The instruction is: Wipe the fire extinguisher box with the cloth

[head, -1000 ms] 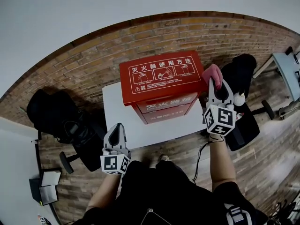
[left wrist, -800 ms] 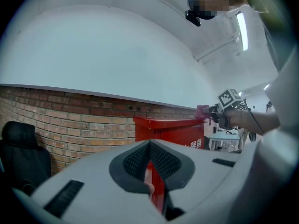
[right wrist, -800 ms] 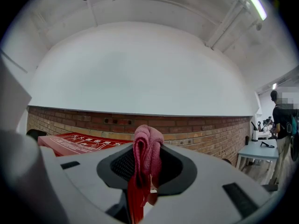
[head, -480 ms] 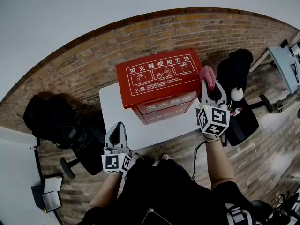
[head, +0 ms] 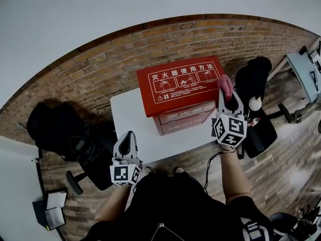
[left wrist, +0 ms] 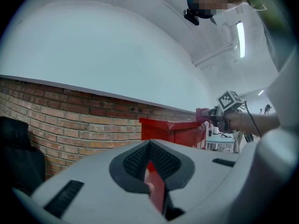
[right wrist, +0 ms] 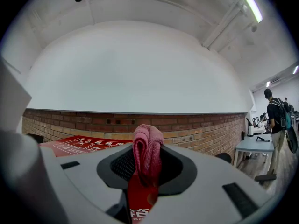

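Fire extinguisher box [head: 181, 90]: red, white print on lid, stands on white counter [head: 131, 129], brick wall [right wrist: 187, 129] behind.
Cloth [head: 225, 84]: pink, bunched, pinched in right hand-held gripper [head: 225, 95], at lid's right edge.
Left hand-held gripper [head: 127, 137]: jaws together, nothing between, over counter's near-left edge, apart from box.

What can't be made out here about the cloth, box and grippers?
- Whether the cloth touches the box: in the head view the right gripper covers the contact spot, and the right gripper view shows only cloth in its jaws.
- Box's rear face: head view, hidden under the lid.
- Small print on the lid: head view, too small.
- Box's base: left gripper view, the left gripper body covers it.
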The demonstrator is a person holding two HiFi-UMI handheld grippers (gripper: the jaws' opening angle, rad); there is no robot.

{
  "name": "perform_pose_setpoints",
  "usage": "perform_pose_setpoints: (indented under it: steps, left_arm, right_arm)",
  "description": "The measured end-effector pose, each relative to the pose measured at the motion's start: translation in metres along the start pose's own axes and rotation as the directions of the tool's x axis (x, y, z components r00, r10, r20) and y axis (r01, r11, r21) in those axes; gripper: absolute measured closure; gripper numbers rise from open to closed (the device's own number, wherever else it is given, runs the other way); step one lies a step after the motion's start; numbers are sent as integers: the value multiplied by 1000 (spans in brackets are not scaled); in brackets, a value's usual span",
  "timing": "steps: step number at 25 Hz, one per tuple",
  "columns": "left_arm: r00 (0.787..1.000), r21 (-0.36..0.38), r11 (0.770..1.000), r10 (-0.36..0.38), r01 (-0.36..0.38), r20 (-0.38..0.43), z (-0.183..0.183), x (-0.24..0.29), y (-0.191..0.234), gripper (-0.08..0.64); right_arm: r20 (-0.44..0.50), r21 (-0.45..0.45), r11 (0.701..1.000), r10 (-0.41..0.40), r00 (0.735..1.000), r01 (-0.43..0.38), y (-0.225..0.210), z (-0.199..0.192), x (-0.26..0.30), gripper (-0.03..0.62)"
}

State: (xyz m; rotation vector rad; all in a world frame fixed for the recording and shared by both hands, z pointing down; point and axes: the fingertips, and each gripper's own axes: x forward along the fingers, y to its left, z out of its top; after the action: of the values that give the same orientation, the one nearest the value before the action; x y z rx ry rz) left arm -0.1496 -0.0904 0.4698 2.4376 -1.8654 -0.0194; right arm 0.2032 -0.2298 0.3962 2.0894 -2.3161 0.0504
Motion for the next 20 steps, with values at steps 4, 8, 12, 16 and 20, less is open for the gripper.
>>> perform_pose_setpoints:
  steps: [4,8,12,16,20]
  left_arm:
    - [1000,-2,1000,0,0,2,0,-5,9,538]
    - [1000,-4,1000,2,-2,-3,-1,-9,16,538]
    - [1000,-6,1000,2,-2,-4,-1,-14,20,538]
    - [1000,-15,1000,9,-10,-6,-4,-18,26,538]
    - [1000,-19,1000,10,-10,-10,-5,-20,29,538]
  right_arm:
    - [-2,4,1000,0,1000,0,8,0,-1,474]
    - [-2,5,1000,7,1000,-7,19,0,-2,474]
    - [-3,6,1000,15,1000,-15,27,0,-4,474]
    - [-2,9,1000,21,1000,-21,35,0,-4,474]
    - [-4,14,999,34,999,-34,44,0,-4,474]
